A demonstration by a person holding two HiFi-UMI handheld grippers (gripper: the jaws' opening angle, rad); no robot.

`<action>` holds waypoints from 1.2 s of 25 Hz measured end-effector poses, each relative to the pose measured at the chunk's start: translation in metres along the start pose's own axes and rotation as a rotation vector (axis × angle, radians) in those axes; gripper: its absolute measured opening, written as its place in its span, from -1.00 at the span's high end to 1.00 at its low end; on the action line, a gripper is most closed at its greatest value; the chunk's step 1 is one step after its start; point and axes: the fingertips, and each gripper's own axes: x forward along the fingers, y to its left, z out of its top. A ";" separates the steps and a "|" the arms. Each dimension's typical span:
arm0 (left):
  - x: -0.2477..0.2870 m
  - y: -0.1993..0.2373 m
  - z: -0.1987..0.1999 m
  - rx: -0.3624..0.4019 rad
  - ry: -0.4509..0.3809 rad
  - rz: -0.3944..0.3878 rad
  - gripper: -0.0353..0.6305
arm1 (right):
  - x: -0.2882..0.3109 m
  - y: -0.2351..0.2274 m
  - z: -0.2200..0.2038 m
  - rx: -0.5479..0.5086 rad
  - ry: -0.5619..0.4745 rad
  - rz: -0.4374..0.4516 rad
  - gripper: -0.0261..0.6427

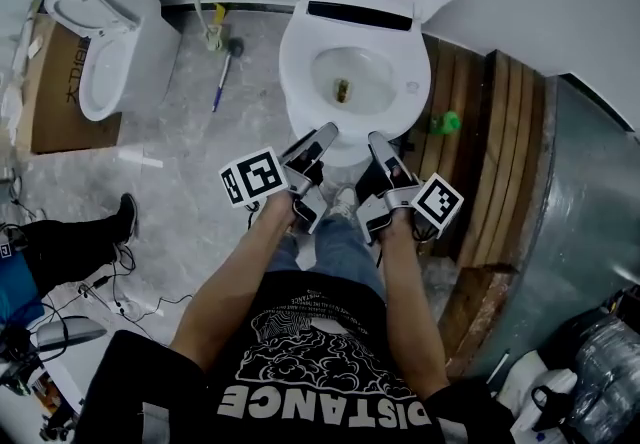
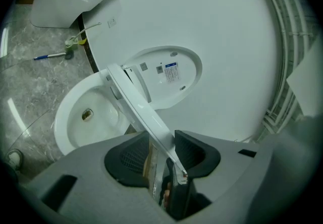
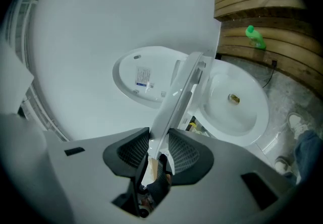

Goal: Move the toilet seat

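We find the toilet seat (image 2: pixel 137 108) lifted off the bowl (image 2: pixel 64 126) and tilted upward. It runs as a thin white slab from its hinge at the back of the bowl to the two grippers at its front edge. The left gripper (image 2: pixel 164 153) has its jaws closed on the left part of that front edge, with the slab pinched between the two dark ribbed pads. The right gripper (image 3: pixel 154 153) grips the right part of the same edge in the same manner, and its pads sit closer together than those of the left. In the head view both grippers lie side by side over the front of the bowl and point toward the wall. Each carries its marker cube (image 1: pixel 253 177) on the outer side.

Behind the seat, the lid (image 3: pixel 144 74) stands raised, showing its underside with a printed label. The bowl is uncovered, and its drain is visible in both gripper views.

To the right of the toilet, a green bottle (image 1: pixel 445 122) rests on wooden slats (image 1: pixel 505 147). To the left, a blue-handled tool (image 1: pixel 222 82) lies on the grey marbled floor (image 1: pixel 190 182). Further left, a second toilet (image 1: pixel 100 47) rests beside a cardboard box (image 1: pixel 50 92). Another person's leg (image 1: pixel 75 242) shows at the left edge.
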 end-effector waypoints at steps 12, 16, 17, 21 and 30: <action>0.014 -0.042 0.032 0.022 -0.092 -0.032 0.36 | 0.018 0.047 0.025 -0.017 0.065 0.075 0.53; 0.018 -0.053 0.042 0.040 -0.130 -0.047 0.34 | 0.023 0.060 0.031 -0.047 0.103 0.099 0.53; 0.019 -0.056 0.044 0.044 -0.140 -0.051 0.33 | 0.023 0.063 0.033 -0.057 0.112 0.106 0.53; 0.025 -0.067 0.053 0.065 -0.166 -0.069 0.31 | 0.027 0.075 0.039 -0.075 0.133 0.125 0.53; 0.035 -0.088 0.073 0.084 -0.184 -0.111 0.29 | 0.039 0.099 0.053 -0.080 0.113 0.173 0.53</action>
